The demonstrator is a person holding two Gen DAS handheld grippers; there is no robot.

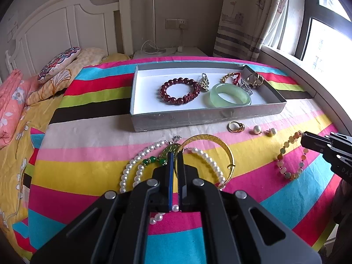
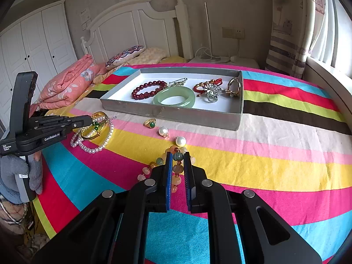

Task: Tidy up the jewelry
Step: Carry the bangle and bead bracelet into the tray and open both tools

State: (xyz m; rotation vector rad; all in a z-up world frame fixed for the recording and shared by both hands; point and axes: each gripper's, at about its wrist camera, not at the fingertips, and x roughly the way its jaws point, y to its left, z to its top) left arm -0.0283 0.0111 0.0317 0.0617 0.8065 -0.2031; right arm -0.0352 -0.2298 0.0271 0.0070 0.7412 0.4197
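Note:
A grey tray [image 1: 198, 115] [image 2: 171, 110] on the striped bedspread holds a dark red bead bracelet [image 1: 179, 90], a green jade bangle [image 1: 230, 94] [image 2: 175, 96] and several small ornaments. My left gripper [image 1: 175, 154] is shut on the rim of a gold bangle [image 1: 215, 145] lying on a pearl necklace [image 1: 136, 165]; it also shows in the right wrist view [image 2: 88, 120]. My right gripper [image 2: 177, 155] is shut on a multicoloured bead bracelet [image 2: 178, 169] [image 1: 286, 158] on the bedspread.
In front of the tray lie a gold ring with a green stone [image 2: 150, 123] [image 1: 235, 127] and two pearl earrings [image 2: 164, 131] [image 2: 180, 141]. Folded pink bedding [image 2: 68, 83] and pillows lie at the left. A windowsill [image 1: 308, 70] runs along the right.

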